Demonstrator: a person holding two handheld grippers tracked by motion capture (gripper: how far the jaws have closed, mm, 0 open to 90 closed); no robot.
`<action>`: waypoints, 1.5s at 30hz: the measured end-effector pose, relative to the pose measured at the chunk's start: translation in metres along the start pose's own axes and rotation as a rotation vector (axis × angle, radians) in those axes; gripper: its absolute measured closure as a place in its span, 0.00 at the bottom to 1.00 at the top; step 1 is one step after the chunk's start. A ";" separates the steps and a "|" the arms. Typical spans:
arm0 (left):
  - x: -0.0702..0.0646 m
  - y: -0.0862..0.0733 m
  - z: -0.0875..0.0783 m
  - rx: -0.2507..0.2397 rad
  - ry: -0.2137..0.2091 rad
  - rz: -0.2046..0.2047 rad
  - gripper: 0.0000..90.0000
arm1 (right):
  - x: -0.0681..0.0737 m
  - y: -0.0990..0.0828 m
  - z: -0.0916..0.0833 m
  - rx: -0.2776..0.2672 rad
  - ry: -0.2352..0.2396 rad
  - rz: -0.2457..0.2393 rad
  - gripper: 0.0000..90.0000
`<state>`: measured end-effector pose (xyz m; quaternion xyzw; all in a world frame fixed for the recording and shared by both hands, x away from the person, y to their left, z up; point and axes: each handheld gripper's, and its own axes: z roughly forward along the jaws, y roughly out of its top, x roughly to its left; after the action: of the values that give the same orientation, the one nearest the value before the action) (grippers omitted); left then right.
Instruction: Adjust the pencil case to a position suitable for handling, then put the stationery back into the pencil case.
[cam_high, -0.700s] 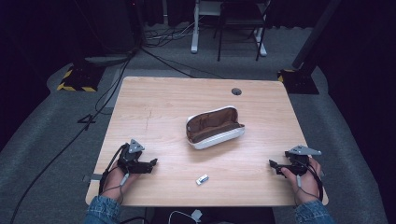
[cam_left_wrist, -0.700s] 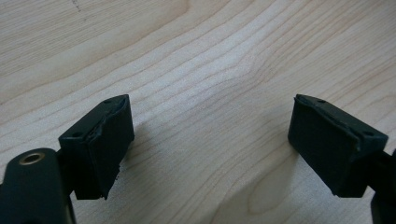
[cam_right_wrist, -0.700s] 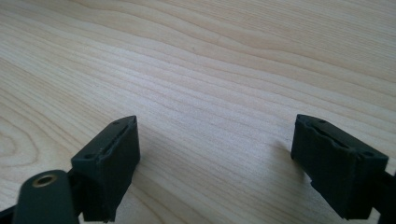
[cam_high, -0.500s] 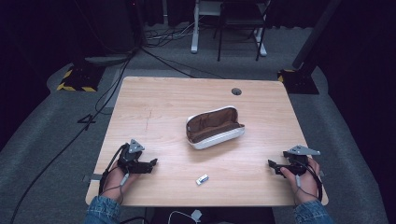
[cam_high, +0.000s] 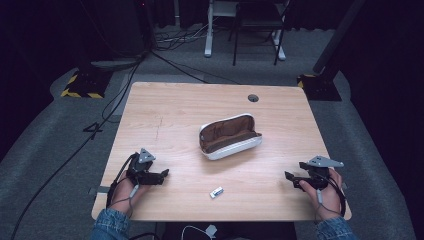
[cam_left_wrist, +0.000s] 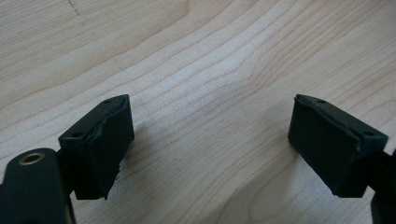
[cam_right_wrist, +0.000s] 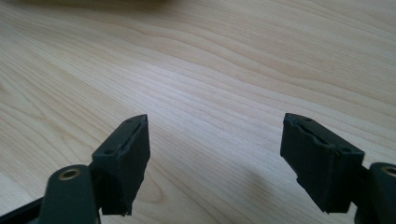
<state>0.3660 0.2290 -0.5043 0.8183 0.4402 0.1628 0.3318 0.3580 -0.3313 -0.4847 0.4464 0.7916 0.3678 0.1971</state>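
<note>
While resting on the near corners of the wooden table (cam_high: 165, 107): left gripper (cam_high: 161, 175) and right gripper (cam_high: 292, 177), jaws of both spread wide over bare wood, nothing between them. Midway, toward the front edge: small white stick (cam_high: 216, 192), long axis slanting up to the right. Roughly level with both grippers, perhaps slightly nearer the left. Beyond it, mid-table: open white case (cam_high: 230, 137), brown-lined.
</note>
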 end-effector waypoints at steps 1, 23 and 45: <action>0.000 0.000 0.000 -0.004 0.002 -0.003 0.16 | 0.003 0.003 -0.001 -0.005 0.008 0.002 0.28; 0.000 0.000 0.000 -0.001 0.001 -0.006 0.16 | 0.035 0.025 -0.020 -0.038 0.093 -0.047 0.30; 0.000 0.001 0.002 -0.006 0.005 -0.001 0.16 | 0.086 0.038 -0.018 -0.068 0.258 -0.126 0.29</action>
<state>0.3678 0.2282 -0.5047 0.8167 0.4409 0.1662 0.3333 0.3228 -0.2523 -0.4426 0.3379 0.8239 0.4355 0.1315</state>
